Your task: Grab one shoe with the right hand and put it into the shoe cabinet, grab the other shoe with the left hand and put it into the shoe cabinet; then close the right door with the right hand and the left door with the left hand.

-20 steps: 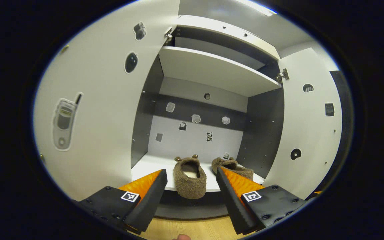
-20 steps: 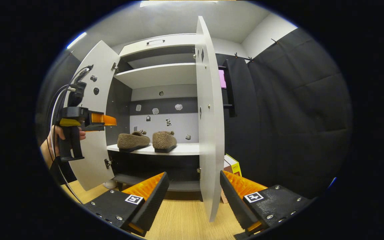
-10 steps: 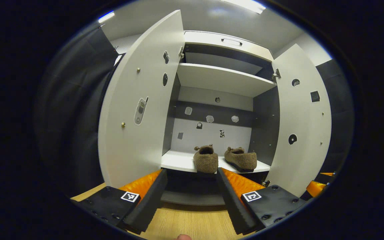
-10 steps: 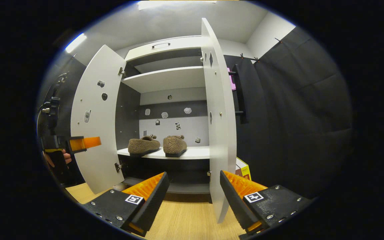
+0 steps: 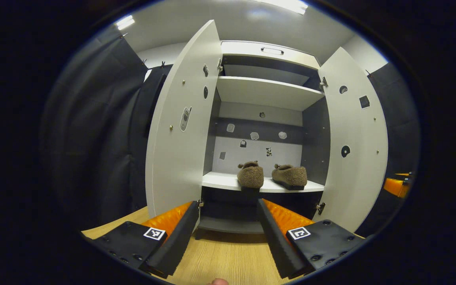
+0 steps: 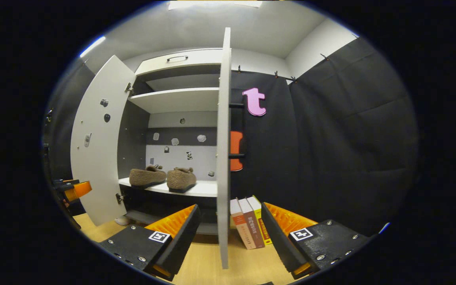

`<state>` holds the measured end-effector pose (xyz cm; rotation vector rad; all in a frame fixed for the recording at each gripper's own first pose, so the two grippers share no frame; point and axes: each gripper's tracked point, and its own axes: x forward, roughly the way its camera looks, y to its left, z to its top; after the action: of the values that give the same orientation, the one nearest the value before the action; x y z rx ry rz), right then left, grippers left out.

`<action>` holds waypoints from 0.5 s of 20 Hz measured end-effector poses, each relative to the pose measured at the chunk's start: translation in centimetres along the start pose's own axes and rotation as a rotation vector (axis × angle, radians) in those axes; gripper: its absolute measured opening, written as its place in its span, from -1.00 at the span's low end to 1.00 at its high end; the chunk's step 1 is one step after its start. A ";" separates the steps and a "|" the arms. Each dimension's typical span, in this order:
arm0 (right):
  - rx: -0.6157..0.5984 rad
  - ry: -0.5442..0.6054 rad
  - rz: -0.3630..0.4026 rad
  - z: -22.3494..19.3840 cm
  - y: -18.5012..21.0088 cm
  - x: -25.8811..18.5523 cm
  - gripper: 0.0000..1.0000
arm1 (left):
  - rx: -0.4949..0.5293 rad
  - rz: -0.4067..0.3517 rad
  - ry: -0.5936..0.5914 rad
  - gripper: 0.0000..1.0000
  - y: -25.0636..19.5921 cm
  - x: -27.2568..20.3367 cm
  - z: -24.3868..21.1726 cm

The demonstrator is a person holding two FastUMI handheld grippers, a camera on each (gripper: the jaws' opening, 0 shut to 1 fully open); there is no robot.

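The left claw [image 5: 228,233] hangs spread wide with nothing between its fingers, low over the wooden floor [image 5: 228,261] and facing the open shoe cabinet [image 5: 269,51] squarely; the right claw [image 6: 230,237] is likewise spread and empty, held off to the cabinet's right side, with the edge of the right door [image 6: 223,158] rising straight up between its two fingers, farther off and not touched by either; from that side the left claw's tip [image 6: 75,190] shows at the far left, just beside the left door [image 6: 97,146].

Both doors stand swung out; the left door [image 5: 180,130] carries a few stickers, among them a little phone picture [image 5: 185,118], and the right door [image 5: 356,138] has some dark stickers too.

Inside, on the lower white shelf [image 5: 220,181], the two fuzzy brown shoes sit side by side, close but apart; the left shoe [image 5: 250,176] points its heel outward at the shelf's front edge, the right shoe [image 5: 290,176] lies turned somewhat sideways; the upper shelf [image 5: 263,89] is above them.

A row of books [image 6: 249,225] stands on the floor beside the cabinet, just beyond the right door, against the black cloth wall [image 6: 331,138].
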<state>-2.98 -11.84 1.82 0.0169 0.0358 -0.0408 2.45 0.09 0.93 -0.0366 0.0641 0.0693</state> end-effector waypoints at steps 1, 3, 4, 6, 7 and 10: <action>-0.002 -0.006 -0.021 0.9 -1.6 0.3 0.89 | -0.004 -0.003 0.001 0.94 -0.1 -0.2 -0.1; 0.004 -0.016 -0.050 2.8 -4.2 1.1 0.88 | -0.011 -0.002 0.004 0.94 -0.1 -0.3 -0.3; 0.008 -0.025 -0.068 3.8 -5.4 1.7 0.88 | -0.015 0.003 0.001 0.94 0.0 -0.2 -0.3; 0.009 -0.037 -0.097 5.4 -7.6 2.9 0.88 | -0.016 0.014 -0.007 0.93 0.3 -0.2 -0.2; 0.014 -0.035 -0.109 6.0 -8.5 3.6 0.96 | -0.012 0.019 -0.013 0.94 0.4 -0.3 -0.1; 0.091 -0.047 -0.111 8.5 -9.6 5.6 0.88 | 0.003 0.024 -0.042 0.94 0.6 -0.6 0.5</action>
<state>2.56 -21.79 9.93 0.1052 -0.0125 -0.1540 1.83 0.67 1.46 -0.0314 0.0223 0.0944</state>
